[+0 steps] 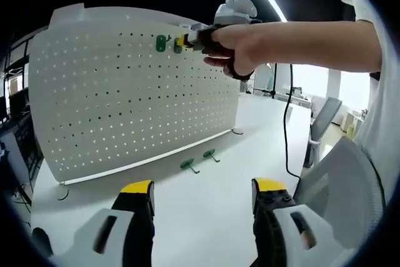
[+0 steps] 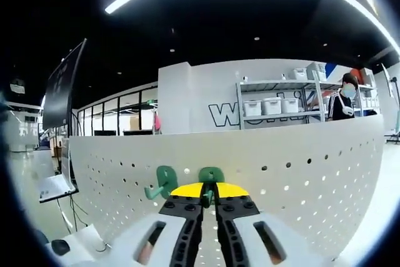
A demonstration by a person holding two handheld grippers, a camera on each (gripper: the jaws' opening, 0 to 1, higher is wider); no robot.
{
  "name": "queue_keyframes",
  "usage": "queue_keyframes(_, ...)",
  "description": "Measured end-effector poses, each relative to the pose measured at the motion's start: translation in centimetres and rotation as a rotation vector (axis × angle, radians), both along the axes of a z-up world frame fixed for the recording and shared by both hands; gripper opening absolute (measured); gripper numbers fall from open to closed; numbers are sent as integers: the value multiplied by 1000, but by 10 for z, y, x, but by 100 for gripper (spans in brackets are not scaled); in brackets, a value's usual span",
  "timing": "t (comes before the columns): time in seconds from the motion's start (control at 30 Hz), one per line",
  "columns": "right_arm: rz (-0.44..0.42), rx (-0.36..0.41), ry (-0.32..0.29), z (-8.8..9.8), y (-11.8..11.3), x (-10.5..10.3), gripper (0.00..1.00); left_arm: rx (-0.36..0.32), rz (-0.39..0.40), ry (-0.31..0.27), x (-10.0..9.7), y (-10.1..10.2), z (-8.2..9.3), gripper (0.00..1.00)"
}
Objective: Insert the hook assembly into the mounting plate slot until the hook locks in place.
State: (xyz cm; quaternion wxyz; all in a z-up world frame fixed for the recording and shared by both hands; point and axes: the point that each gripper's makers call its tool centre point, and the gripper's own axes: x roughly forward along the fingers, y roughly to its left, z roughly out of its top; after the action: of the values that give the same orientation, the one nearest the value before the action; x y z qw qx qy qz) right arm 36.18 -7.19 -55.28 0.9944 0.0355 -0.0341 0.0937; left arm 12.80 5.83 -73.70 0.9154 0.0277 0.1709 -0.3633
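Right hand-held gripper (image 2: pixel 209 193) pinching a green hook (image 2: pixel 210 176) against the white pegboard (image 2: pixel 300 161), near its top edge; second green hook (image 2: pixel 164 181) hanging just beside; left hand-held gripper (image 1: pixel 203 193) spread wide above the white surface (image 1: pixel 206 217); two more hooks (image 1: pixel 200 159) lying at the pegboard's foot.

Both tongs are showing yellow tips on black jaws set in pale grey housings: the left tongs (image 1: pixel 203 195) and right tongs (image 2: pixel 209 191). The person is wearing a white short sleeve (image 1: pixel 369 42). A black cable (image 1: pixel 286 123) is hanging below the hand (image 1: pixel 234 45).
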Motion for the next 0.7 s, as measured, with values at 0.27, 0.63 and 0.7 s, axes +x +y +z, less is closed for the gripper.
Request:
queue_keyframes(0.27, 73, -35, 2, -3, 3, -5, 13, 4, -5, -2, -1, -1, 0, 65)
queue_keyframes(0.63, 177, -115, -12, -6, 13, -18, 33, 22, -21, -7, -2, -4, -2, 66)
queue_keyframes(0.7, 192, -144, -4, -11, 15, -19, 37, 22, -22, -8, -2, -4, -2, 66)
